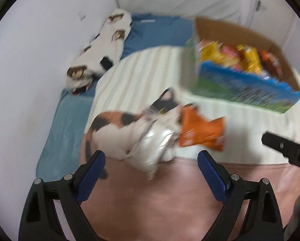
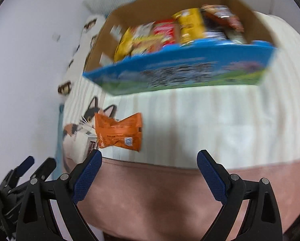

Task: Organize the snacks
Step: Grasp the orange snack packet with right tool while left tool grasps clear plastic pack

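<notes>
— Snacks, item one: orange packet [image 2: 119, 132], lying flat on the pale striped blanket [image 2: 210, 120], near its front edge, partly over the printed calico cat [image 1: 117, 124].

— Item two?

— Silvery clear packet [image 1: 156, 142], touching the orange one's left end, lying across the cat print. Picture is blurred; no label legible.

— Container?

— Cardboard box [image 2: 180, 68] with blue-and-green printed front, open top, resting further back on the same blanket. Inside, standing in a row: yellow, red and dark-brown packets [image 2: 170, 30], leaning against the front wall.

— Claws?

— Left gripper [image 1: 151, 158]: blue pads spread wide, nothing between them, poised above the silvery packet's near end, not touching it. Right gripper [image 2: 148, 158]: pads likewise wide apart, empty, over the blanket's front edge and the pink cover [image 2: 150, 190] below; orange packet just beyond its left finger.

— Surroundings?

— Blue sheet [image 1: 65, 120] at left, patterned white bolster [image 1: 101, 46] along the wall, white pillow [image 1: 180, 2] behind.
</notes>
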The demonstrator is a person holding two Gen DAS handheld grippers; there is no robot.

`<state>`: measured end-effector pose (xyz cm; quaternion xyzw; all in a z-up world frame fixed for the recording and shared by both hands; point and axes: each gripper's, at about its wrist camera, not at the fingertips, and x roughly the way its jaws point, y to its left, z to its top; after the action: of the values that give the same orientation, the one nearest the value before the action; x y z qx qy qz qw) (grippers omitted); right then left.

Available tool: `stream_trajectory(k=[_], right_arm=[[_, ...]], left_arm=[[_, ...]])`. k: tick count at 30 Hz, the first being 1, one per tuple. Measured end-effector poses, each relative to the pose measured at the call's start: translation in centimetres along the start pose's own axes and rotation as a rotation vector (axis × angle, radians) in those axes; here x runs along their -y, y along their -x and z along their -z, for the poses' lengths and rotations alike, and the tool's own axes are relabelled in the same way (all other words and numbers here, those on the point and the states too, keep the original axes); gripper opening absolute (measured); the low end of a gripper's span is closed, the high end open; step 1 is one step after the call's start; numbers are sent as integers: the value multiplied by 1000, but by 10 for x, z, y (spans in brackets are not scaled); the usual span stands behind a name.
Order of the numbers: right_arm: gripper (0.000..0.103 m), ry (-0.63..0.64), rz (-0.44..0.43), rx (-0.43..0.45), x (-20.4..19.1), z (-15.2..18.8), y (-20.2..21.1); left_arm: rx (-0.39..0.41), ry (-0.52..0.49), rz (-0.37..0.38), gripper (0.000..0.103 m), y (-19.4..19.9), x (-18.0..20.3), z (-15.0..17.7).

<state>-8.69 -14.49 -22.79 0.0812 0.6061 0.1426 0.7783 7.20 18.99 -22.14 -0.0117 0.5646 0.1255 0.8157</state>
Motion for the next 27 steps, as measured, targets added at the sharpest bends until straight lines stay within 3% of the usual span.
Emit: stream_trajectory(k=[5,11,14,17,19,23,25,27], right_arm=[[97,354,90,-83,-67,-17,-62],[95,838,255,-161,-132,-11,-123],[87,914,282,-205,-140,-10,-147],[66,791,225,-261,-132,-19,-155],[64,630,205,-285,-117,-26,-153],[63,254,164,-316,-63,-29,-140],[64,40,101,-318,-29,-28,-133],[74,-158,1,-348,1,-25,-133]], left_arm=[[-55,-4,-44,94,-37,-24,7],[-129,5,-12,94,-69,-35,11],[-138,6,12,94,-75,-36,9],[-119,-14,25,94,-74,-34,4],[-115,-29,35,94,-75,-32,0],[-144,-65,75,94,-82,-24,-10],[-162,-85,99,94,-88,-20,-14],[-204,-108,148,94,-98,-13,-19]])
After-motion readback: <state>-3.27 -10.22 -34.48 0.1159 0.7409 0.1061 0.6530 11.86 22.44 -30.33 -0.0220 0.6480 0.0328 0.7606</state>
